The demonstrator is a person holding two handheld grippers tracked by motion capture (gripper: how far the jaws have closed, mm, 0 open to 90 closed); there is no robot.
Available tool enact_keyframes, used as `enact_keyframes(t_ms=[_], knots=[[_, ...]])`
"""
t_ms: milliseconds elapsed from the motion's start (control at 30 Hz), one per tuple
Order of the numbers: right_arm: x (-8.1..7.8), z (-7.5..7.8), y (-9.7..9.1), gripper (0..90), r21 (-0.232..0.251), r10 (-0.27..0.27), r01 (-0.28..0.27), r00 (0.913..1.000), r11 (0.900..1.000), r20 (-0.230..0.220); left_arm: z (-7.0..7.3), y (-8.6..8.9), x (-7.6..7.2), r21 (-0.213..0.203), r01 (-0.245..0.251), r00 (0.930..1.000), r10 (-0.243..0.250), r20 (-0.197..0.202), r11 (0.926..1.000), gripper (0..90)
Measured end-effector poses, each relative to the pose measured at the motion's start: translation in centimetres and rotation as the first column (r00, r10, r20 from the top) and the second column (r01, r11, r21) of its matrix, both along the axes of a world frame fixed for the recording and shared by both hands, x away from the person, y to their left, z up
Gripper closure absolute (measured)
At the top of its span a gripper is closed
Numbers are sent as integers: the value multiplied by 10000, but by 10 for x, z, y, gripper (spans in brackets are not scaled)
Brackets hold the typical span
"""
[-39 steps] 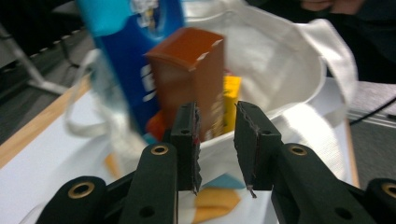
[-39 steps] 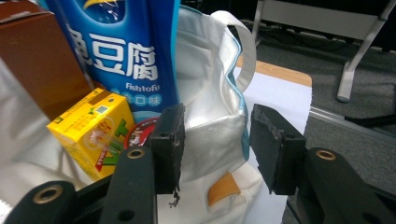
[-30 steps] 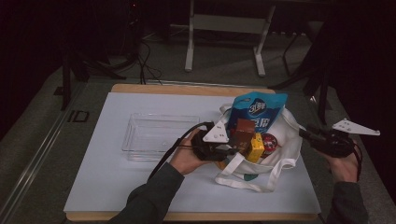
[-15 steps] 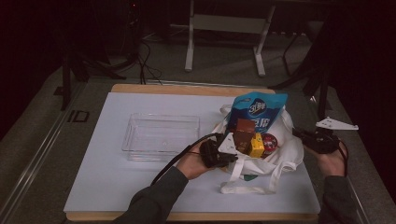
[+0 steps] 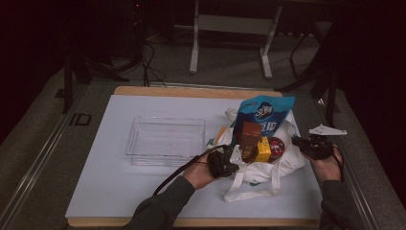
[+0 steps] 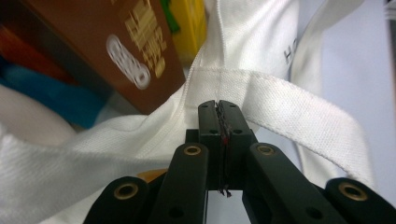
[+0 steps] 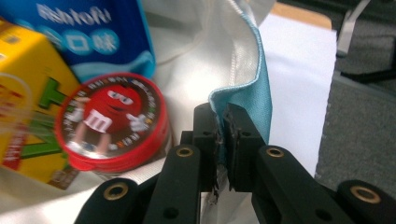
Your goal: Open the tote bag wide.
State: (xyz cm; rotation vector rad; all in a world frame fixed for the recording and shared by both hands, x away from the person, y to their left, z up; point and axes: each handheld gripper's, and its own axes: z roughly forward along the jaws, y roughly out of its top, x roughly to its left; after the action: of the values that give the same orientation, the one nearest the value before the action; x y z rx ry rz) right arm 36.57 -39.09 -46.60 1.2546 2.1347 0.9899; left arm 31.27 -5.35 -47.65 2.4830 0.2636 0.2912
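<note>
High view: a soft white cloth tote bag (image 5: 261, 165) sits on the white mat (image 5: 119, 191), just right of the clear rectangular plastic tray (image 5: 165, 140), holding a blue pouch (image 5: 264, 112), brown box (image 5: 250, 136), yellow carton (image 5: 263, 148) and round red tin (image 5: 276, 146). The left gripper (image 6: 218, 109) has just clamped the woven rim by the strap; the right gripper (image 7: 220, 122) pinches the bag's teal-lined edge. Bare mat lies in front of the bag.

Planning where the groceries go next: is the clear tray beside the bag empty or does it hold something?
Empty. In the high view the clear tray shows only the white table cover through its bottom; the groceries all sit in the white tote bag.
</note>
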Motion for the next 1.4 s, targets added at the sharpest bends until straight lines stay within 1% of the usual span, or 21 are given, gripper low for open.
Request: enact_keyframes(t_ms=[67, 133, 200, 267, 333, 367, 433, 533, 600, 667, 733, 800, 833, 933, 1067, 1100, 1167, 1233, 1267, 1333, 1400], knots=[[2, -5, -2, 841, 56, -156, 157, 9998, 9999, -77, -8, -1, 1, 331, -76, 10000, 75, 24, 9994, 895], [3, -8, -4, 841, 61, -306, 307, 9994, 9995, -185, -13, 0, 3, 284, -262, 9995, 267, -158, 9993, 896], [5, -12, -8, 839, 71, -485, 487, 9985, 9988, -256, -16, 2, 5, 153, -502, 9979, 508, -406, 9986, 897], [6, -15, -13, 836, 95, -717, 720, 9969, 9974, -320, -16, 2, 5, 231, -644, 9968, 654, -450, 9977, 899], [7, -19, -21, 836, 172, -1056, 1065, 9934, 9942, -443, -17, 2, 5, 368, -684, 9967, 698, -402, 9970, 900], [8, -21, -24, 836, 250, -1224, 1238, 9910, 9920, -536, -17, 2, 5, 360, -736, 9962, 752, -444, 9966, 900], [7, -25, -28, 835, 392, -1269, 1295, 9900, 9908, -619, -19, 5, 6, 261, -816, 9950, 830, -561, 9963, 900], [7, -26, -27, 834, 308, -1361, 1382, 9887, 9899, -632, -20, 8, 7, 67, -907, 9932, 909, -723, 9959, 900], [7, -24, -25, 827, 190, -1363, 1378, 9885, 9903, -657, -20, 8, 6, 16, -909, 9936, 908, -678, 9959, 898], [5, -20, -23, 803, 76, -1313, 1320, 9895, 9912, -607, -18, 9, 6, -179, -879, 9938, 864, -699, 9960, 891], [1, -15, -22, 738, -20, -1231, 1232, 9915, 9924, -430, -15, 12, 4, -438, -648, 9959, 618, -664, 9969, 869], [-5, -10, -21, 708, -53, -1038, 1038, 9944, 9946, -208, -11, 16, 4, -740, -621, 9953, 562, -789, 9953, 849], [-8, -7, -20, 694, -148, -954, 952, 9954, 9953, -115, -9, 19, 3, -877, -637, 9951, 566, -812, 9941, 846], [-18, 1, -17, 664, -301, -723, 728, 9972, 9969, 194, 0, 24, 2, -1152, -568, 9959, 480, -772, 9917, 821], [-25, 14, -17, 648, -370, -580, 602, 9967, 9975, 576, 15, 33, -2, -1617, -612, 9969, 524, -580, 9849, 780], [-25, 16, -17, 648, -331, -577, 599, 9962, 9977, 654, 19, 36, -2, -1648, -620, 9974, 548, -477, 9844, 778], [-24, 22, -18, 645, -191, -508, 524, 9957, 9984, 770, 26, 40, -2, -1687, -724, 9974, 715, -114, 9830, 777], [-21, 25, -17, 645, -75, -497, 505, 9953, 9987, 834, 33, 43, -1, -1903, -776, 9969, 783, -39, 9787, 774], [-19, 27, -17, 641, -36, -486, 491, 9951, 9988, 856, 37, 45, 0, -1992, -777, 9967, 810, 86, 9769, 772], [-14, 28, -15, 638, 37, -466, 465, 9948, 9989, 903, 44, 49, 2, -2163, -883, 9953, 948, 195, 9723, 762], [-10, 29, -12, 636, 80, -457, 452, 9950, 9989, 889, 52, 53, 6, -2192, -1159, 9916, 1257, 313, 9688, 759]])
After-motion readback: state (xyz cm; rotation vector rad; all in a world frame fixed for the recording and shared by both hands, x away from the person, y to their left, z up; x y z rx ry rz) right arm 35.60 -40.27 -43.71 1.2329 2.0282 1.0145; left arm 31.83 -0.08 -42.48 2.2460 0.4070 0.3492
